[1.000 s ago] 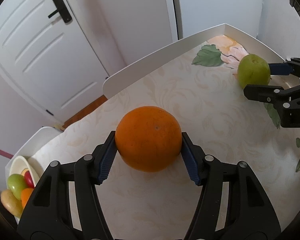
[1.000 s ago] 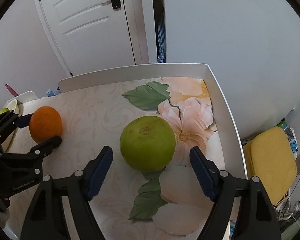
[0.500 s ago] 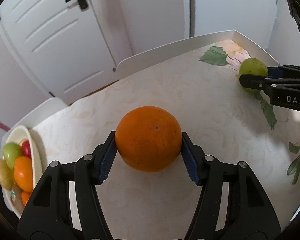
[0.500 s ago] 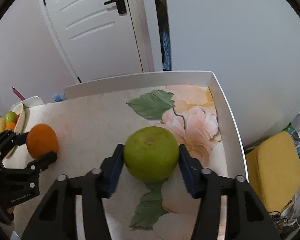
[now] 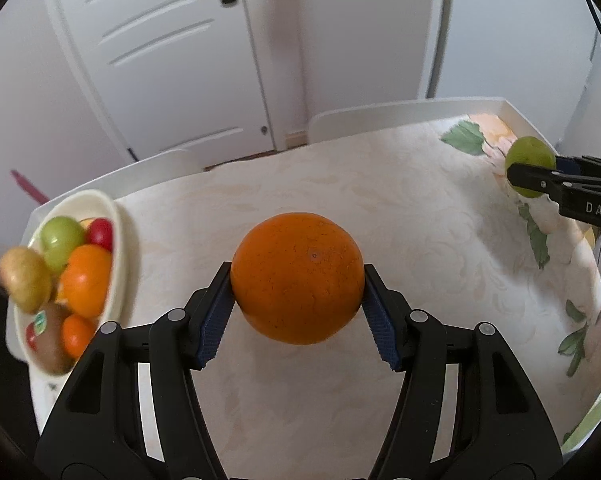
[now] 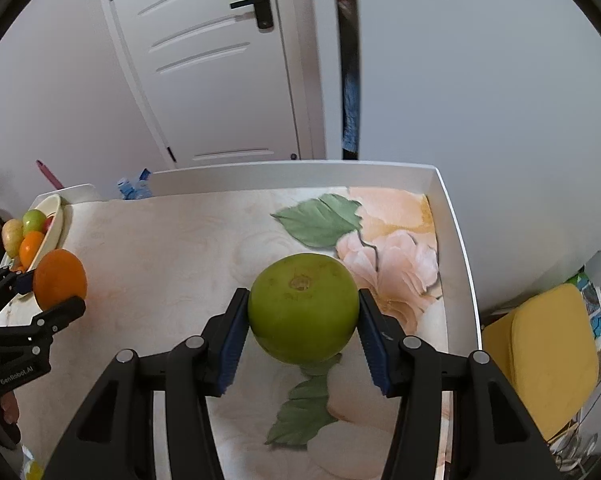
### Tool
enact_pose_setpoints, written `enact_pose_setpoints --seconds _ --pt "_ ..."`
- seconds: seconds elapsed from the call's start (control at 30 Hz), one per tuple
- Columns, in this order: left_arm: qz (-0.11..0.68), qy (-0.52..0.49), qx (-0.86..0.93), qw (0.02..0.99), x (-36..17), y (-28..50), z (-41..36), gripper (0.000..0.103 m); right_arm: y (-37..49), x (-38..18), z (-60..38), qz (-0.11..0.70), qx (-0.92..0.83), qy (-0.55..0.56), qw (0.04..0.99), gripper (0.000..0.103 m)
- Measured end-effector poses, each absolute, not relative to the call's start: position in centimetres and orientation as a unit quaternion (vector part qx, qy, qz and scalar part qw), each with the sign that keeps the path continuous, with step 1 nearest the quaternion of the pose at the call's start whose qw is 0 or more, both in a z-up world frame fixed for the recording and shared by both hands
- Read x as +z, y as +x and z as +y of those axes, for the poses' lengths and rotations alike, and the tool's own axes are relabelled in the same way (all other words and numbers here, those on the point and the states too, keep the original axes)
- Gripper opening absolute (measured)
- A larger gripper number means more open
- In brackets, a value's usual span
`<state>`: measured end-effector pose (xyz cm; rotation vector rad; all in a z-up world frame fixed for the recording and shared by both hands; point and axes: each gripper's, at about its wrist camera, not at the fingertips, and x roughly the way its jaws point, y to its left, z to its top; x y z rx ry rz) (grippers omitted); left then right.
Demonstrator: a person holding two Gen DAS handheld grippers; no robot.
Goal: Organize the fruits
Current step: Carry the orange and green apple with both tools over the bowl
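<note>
The left gripper [image 5: 298, 312] has its fingers [image 5: 216, 320] clamped on an orange [image 5: 297, 278], one blue pad pressed to each side of the fruit. The orange sits clear of the tabletop [image 5: 400, 220], casting no contact on the cream patterned cloth below it. Just to the left of the orange stands a cream bowl [image 5: 118, 240], already loaded with fruit: a green apple [image 5: 62, 240], a small red fruit [image 5: 100, 232], another orange, a yellowish pear or potato at the bowl's outer rim, a brown kiwi with a sticker and a little tangerine. The bowl sits at the tabletop's left edge.

Well to the right of the orange, near the far right corner of the tabletop, the right gripper [image 6: 302, 324] has just been closing its fingers [image 6: 232, 344], and a green fruit [image 6: 302, 308] now sits between them with both pads pressed on its sides. That green fruit is over the printed pink flower and green leaves of the cloth, close to the raised white rim [image 6: 456, 248] that borders the tabletop. From the right gripper's own view the orange shows far off to the left, right beside the bowl.

Beyond the orange a white panelled door [image 5: 160, 60] with a black handle stands shut. Off the tabletop's right side there is a yellow cushion [image 6: 540, 356] on a seat
</note>
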<state>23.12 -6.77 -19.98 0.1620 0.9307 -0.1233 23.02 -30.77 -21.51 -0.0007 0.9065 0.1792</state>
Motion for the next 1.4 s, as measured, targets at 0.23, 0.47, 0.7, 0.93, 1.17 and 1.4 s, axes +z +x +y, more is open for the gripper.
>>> enact_pose_setpoints --seconds 0.23,0.47,0.7,0.93,1.17,1.4 --pt "0.434 0.055 -0.022 0.899 -17.2 21.5 -3.1 0.066 22.8 -19.0 -27.3 0.433 0.126 -0.018 0.892 0.048" --pt "0.425 0.041 0.017 0.904 -15.1 20.2 2.3 0.066 22.7 -16.8 -21.2 0.429 0.181 -0.037 0.884 0.048" --pt "0.421 0.036 0.042 0.905 -14.7 20.4 7.4 0.066 23.0 -15.6 -14.4 0.418 0.229 -0.051 0.877 0.048" --pt "0.422 0.054 0.039 0.904 -15.8 21.7 11.2 0.066 23.8 -15.3 -8.2 0.416 0.258 -0.051 0.871 0.048" --pt "0.43 0.079 0.019 0.899 -17.5 23.1 12.7 0.066 25.0 -15.7 -3.5 0.419 0.266 -0.051 0.867 0.048" --pt "0.43 0.089 0.011 0.898 -18.2 23.5 13.5 0.067 26.2 -15.8 -1.0 0.419 0.265 -0.054 0.867 0.048"
